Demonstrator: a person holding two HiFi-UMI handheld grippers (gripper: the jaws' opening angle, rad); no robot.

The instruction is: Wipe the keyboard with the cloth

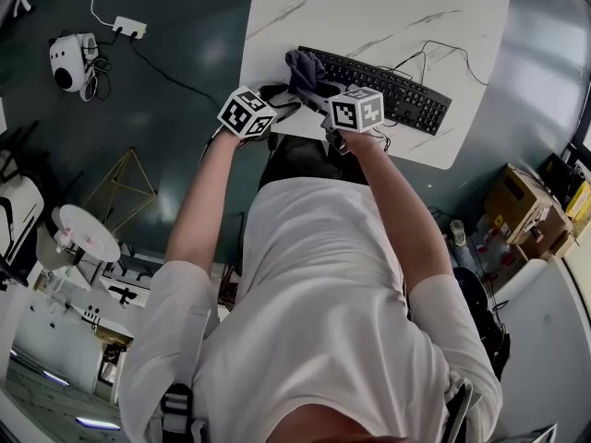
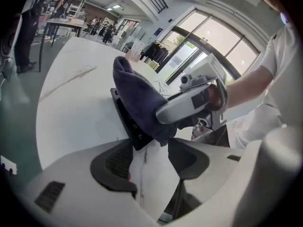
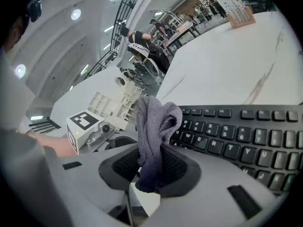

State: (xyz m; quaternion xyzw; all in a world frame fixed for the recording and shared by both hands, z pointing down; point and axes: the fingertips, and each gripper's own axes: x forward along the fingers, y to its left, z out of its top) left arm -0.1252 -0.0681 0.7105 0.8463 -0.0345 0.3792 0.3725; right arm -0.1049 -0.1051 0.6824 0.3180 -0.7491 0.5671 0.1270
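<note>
Cloth point(image 3: 155, 136): dark grey-purple, bunched, clamped in the right gripper point(image 3: 154, 171). The jaws are closed on its lower part and the rest stands up out of them as a loose wad. Judged a wiping grip, since the free wad is the part that would meet the keys.

Position: the wad sits at the left end of the keyboard point(image 3: 236, 131), which lies on the table point(image 1: 369, 7) close to the near edge. In the left gripper view the cloth hangs over that end. I cannot tell whether it presses on the keys or hovers just above them.

Left gripper point(image 2: 149, 162): jaws apart, with only bare tabletop between them. It is just beside the keyboard's left end and beside the right gripper. Probably placed to steady the keyboard if it slides (a guess; it is not touching it now).

Most of the key rows lie to the right of the cloth, so the wipe looks to be at its start.

Surface: white top with faint grey veining, and the keyboard's cable point(image 1: 434, 49) trailing across it.

Room: dark green floor with a power strip point(image 1: 129, 28), and cardboard boxes point(image 1: 526, 206) to the right. There are large windows point(image 2: 213, 46), with other tables and people far off.
</note>
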